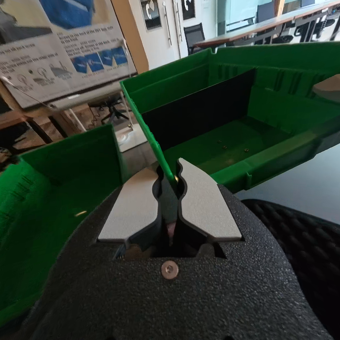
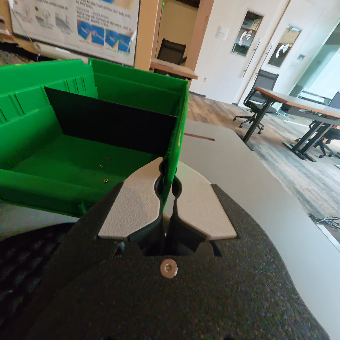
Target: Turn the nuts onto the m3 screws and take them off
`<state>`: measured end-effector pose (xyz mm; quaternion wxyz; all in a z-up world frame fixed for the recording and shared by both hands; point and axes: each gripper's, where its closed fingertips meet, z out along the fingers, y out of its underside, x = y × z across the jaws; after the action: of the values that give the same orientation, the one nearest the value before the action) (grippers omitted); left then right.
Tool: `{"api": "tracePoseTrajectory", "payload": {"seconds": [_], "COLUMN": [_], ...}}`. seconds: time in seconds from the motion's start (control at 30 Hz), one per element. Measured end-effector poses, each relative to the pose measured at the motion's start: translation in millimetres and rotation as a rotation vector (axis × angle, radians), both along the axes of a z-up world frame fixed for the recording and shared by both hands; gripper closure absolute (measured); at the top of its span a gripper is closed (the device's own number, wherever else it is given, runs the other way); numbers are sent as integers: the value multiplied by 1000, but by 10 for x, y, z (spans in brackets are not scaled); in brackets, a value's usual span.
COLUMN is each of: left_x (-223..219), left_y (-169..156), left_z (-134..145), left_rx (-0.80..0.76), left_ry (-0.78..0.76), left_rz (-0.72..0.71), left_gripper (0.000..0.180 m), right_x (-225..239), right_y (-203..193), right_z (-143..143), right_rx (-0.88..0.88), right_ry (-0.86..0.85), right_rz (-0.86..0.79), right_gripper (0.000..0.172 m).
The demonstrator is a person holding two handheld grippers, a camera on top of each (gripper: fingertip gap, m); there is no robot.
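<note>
Gripping the green bin [image 1: 239,103] from both sides: left gripper [image 1: 173,176] closed on the bin's left side wall [image 1: 156,143], pads pressed to either face of the wall near its front end; right gripper [image 2: 170,174] closed on the bin's right side wall [image 2: 181,128], pads clamped against both faces. Bin tilted in both views, above the grey tabletop [image 2: 239,174] near its front edge. Inside the bin: black divider [image 1: 198,110] standing across the floor, 3 brass nuts [image 1: 224,147] lying loose on the floor in front of the divider, well apart from both grippers. Second green bin [image 1: 64,174] just beside the first on its left, holding 1 brass-coloured piece [image 1: 80,213], blurred, possibly a screw. Printed instruction board [image 1: 60,51] standing beyond the bins.
</note>
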<state>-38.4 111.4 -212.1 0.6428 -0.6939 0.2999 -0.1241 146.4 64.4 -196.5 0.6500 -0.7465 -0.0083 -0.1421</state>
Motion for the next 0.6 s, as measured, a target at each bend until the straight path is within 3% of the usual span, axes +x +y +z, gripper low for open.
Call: {"api": "tracePoseTrajectory", "payload": {"seconds": [0.3,0.6], "left_x": [-805,-2036], "left_y": [19,122], "left_z": [631,872], "left_rx": [69,103], "left_ry": [-39,-25], "left_rz": [88,226], "left_gripper": [170,170], "right_x": [-777,-1978], "right_y": [109,465], "right_z": [619,824], "right_rx": [65,88], "right_ry": [-11,15], "right_rz": [68,211], "right_gripper": [169,168]}}
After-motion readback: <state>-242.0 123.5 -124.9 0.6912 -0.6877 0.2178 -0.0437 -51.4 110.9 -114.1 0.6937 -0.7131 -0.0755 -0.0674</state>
